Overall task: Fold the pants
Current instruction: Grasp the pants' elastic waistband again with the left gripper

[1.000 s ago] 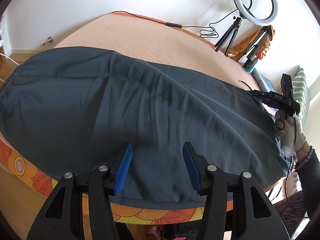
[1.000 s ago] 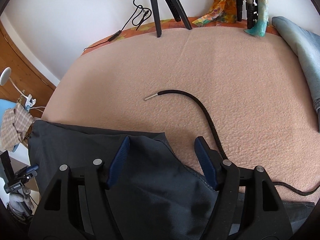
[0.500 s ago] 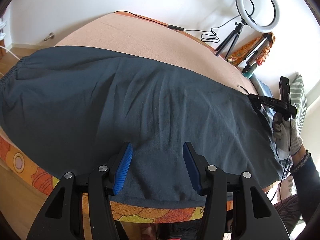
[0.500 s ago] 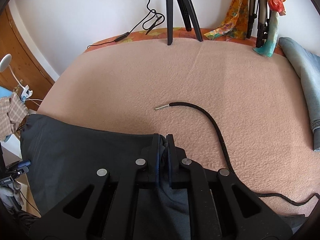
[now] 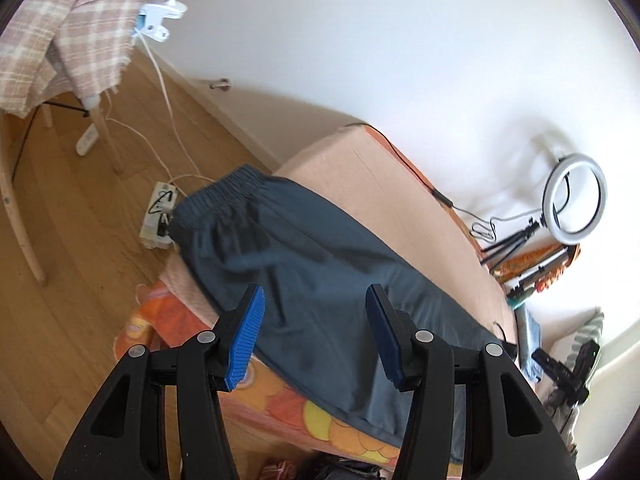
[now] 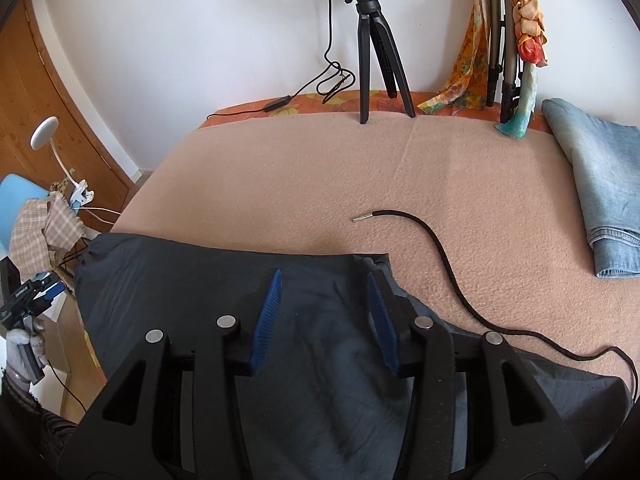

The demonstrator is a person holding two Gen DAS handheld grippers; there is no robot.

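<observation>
Bed [image 6: 280,184], covered by a peach blanket over an orange floral sheet, fills the field ahead of both tools; only the left wrist view shows its near corner, the wooden floor [image 5: 72,264] beyond it to the left and a power strip [image 5: 158,216] lying there. Pants [image 5: 320,280], dark blue-grey, lie spread on the blanket: in the left wrist view they run from the gathered waistband [image 5: 224,196], well ahead and left of the fingers, down past the tool to the bed's near edge; in the right wrist view the cloth lies directly beneath the tool, with a folded corner just ahead of the right-hand finger. Jeans [image 6: 592,192], light blue and folded, lie far right of the right tool and appear clearly only in its view. Ring light [image 5: 574,200] is seen whole from the left wrist; the right wrist view shows mainly its black tripod [image 6: 376,52] straight ahead at the far edge of the bed. Checked cloth [image 5: 64,28] hangs upper left in the left view. Black cord [image 6: 440,256] with a metal tip curves over the blanket ahead and right of the right tool. Left gripper [image 5: 316,338]: blue pads spread wide, holding nothing, raised over the pants near the bed edge. Right gripper [image 6: 326,318]: pads parted, nothing clamped, low over the cloth.
</observation>
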